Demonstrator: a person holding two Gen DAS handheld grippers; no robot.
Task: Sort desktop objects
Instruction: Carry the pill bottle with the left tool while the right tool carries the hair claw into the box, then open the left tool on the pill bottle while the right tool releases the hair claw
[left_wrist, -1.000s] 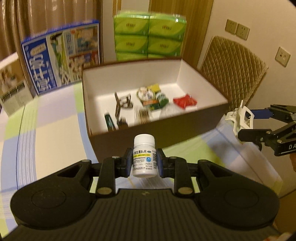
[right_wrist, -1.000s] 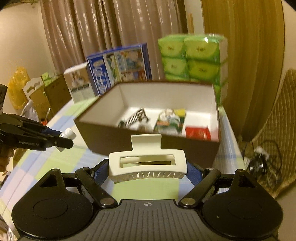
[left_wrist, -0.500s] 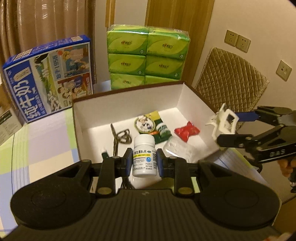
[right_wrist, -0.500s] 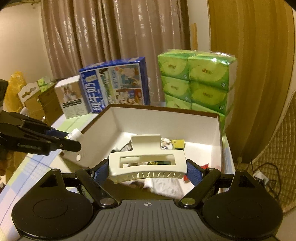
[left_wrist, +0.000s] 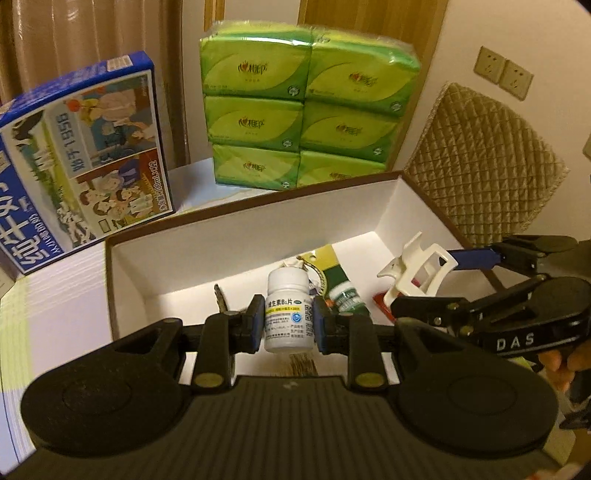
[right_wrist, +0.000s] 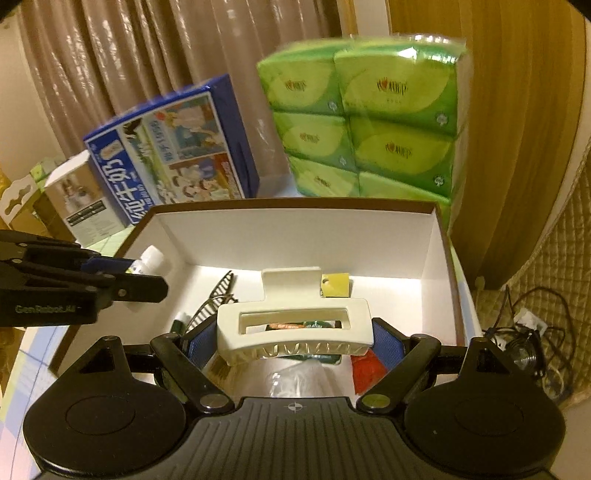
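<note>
A small white plastic pill bottle (left_wrist: 288, 310) with a printed label stands upright at the centre of the left wrist view, pinched at its waist by the jaws of the left gripper (left_wrist: 289, 320) and hanging over the open brown cardboard box with white inner walls (left_wrist: 125, 273). A cream plastic claw hair clip (right_wrist: 293, 326) sits mid-frame in the right wrist view, clamped end to end by the jaws of the right gripper (right_wrist: 293, 341), also over the box.

Both pieces look ready to be let go. The risk, as I judge it, is crowding: the two grippers are close together above one box, so a careless lowering could knock one against the other, and the bottle could tip or roll when released onto the clutter below.

The right wrist view shows a black comb-like clip (right_wrist: 214, 299) and a red packet (right_wrist: 364, 371) on the box floor, mostly hidden in the left view. The left view alone shows the bottle's label and the quilted chair back (left_wrist: 480, 162) at its right.
</note>
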